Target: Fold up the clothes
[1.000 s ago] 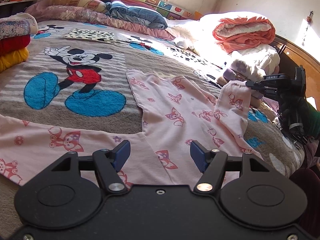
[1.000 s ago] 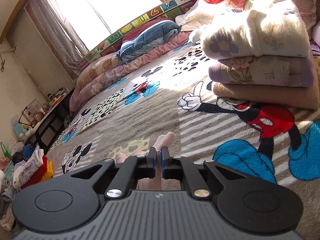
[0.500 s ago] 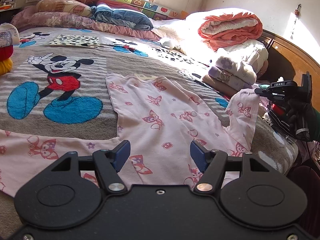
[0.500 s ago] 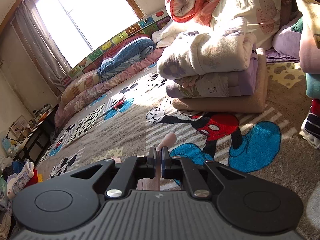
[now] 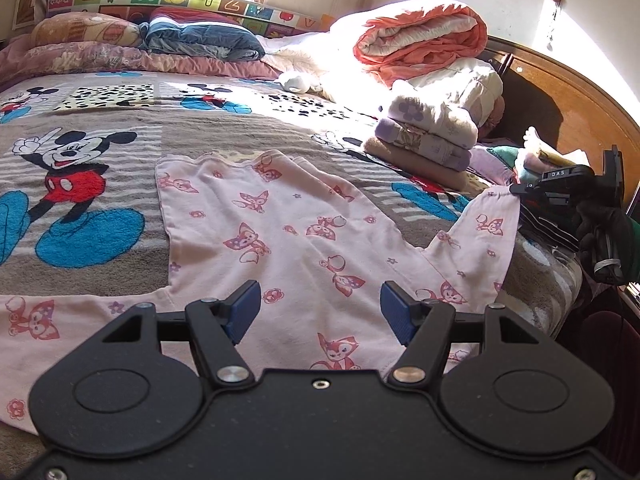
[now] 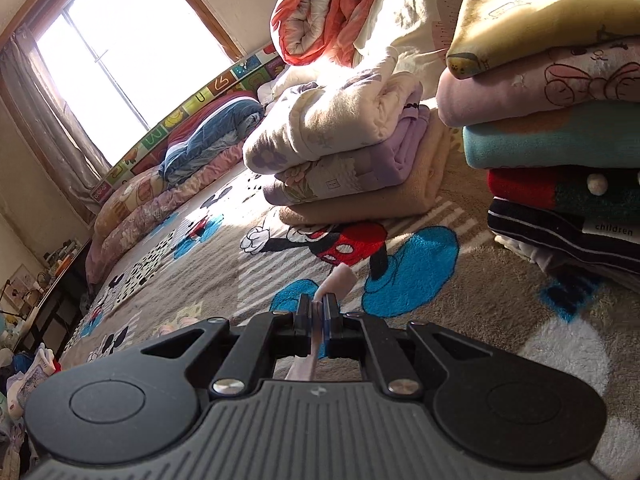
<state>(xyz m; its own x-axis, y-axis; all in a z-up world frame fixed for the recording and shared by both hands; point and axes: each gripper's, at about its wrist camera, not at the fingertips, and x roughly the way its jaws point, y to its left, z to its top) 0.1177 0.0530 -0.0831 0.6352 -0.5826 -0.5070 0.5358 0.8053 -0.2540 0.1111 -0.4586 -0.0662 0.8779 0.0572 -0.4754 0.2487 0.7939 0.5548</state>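
A pink top (image 5: 280, 236) printed with small foxes lies spread on the cartoon-mouse bedspread (image 5: 100, 136). My left gripper (image 5: 320, 310) hovers open just above its middle, nothing between the blue pads. At the right of the left wrist view my right gripper (image 5: 516, 192) holds the end of the right sleeve (image 5: 486, 232) lifted off the bed. In the right wrist view that gripper (image 6: 318, 316) is shut on the pink sleeve cuff (image 6: 340, 278), which sticks out past the pads. The left sleeve (image 5: 32, 316) lies flat toward the left edge.
Folded blankets (image 5: 436, 128) with an orange quilt (image 5: 420, 40) on top stand at the far right. A stack of folded clothes (image 6: 560, 128) sits close to my right gripper. Pillows (image 5: 192, 36) line the window side. A wooden headboard (image 5: 560, 92) bounds the right.
My right gripper has carried the sleeve outward to the right, toward the stacks of folded clothes, stretching it out. My left gripper has drifted right over the top and stayed open.
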